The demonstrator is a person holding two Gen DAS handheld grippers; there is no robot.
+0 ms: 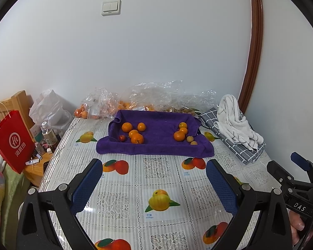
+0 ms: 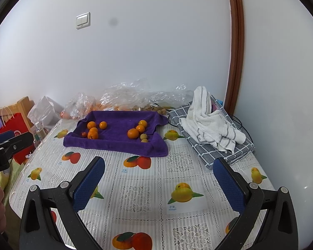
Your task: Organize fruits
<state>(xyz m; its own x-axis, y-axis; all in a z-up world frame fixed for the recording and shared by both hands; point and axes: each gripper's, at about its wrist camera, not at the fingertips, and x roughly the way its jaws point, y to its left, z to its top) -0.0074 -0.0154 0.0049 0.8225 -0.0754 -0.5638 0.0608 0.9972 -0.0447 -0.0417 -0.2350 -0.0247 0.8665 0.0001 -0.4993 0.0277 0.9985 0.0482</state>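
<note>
Both of mine hang back over the fruit-print tablecloth [image 1: 156, 179], well short of the purple towel [image 1: 156, 143]: my left gripper [image 1: 154, 179] has its jaws spread wide with nothing between them, and my right gripper [image 2: 158, 179] is just as wide and just as empty. The fruit sits on that towel in two clusters: oranges [image 1: 133, 133] with one small red fruit [image 1: 122, 138] on the left, and more oranges [image 1: 180, 132] plus two small pale fruits [image 1: 190, 139] on the right. Is that sorted or half-mixed? It fits either a sort under way or one nearly settled, so I won't call it. Whichever fruit I go for, I'd come in low, straddle it across its widest part and close gently, since round fruit will roll on soft pile. Hard to read: the crinkled plastic bags [image 1: 139, 100] behind the towel blur whatever fruit they hold, the towel's raised back edge may hide something, and I can't name the pale fruits.
</note>
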